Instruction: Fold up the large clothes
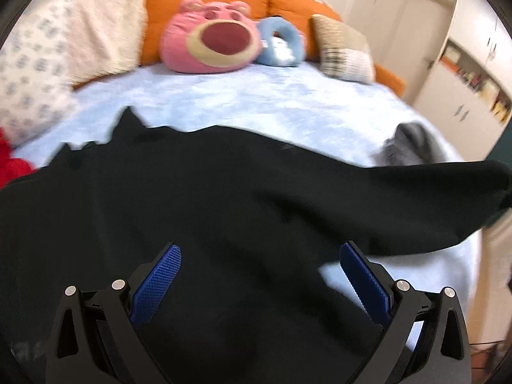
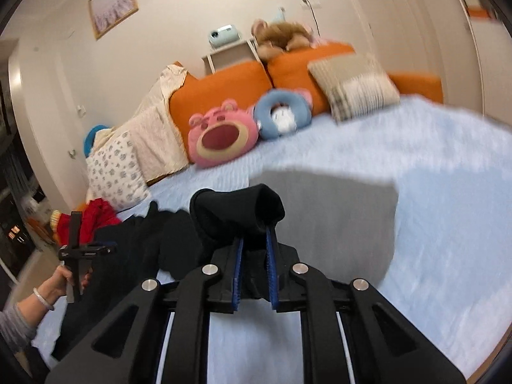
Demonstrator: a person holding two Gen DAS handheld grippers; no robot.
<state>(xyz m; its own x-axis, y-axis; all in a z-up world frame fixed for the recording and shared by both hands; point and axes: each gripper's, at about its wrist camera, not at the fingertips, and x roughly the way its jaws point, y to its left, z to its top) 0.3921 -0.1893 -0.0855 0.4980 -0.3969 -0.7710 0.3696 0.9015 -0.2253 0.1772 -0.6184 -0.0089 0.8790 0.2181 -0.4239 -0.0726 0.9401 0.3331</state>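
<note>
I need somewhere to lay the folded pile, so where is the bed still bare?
Bare blue sheet lies on the right side, between the striped cushion and the grey garment. A narrower strip runs between the black garment and the pink bear pillow. The left side is crowded with pillows and red clothes.
</note>
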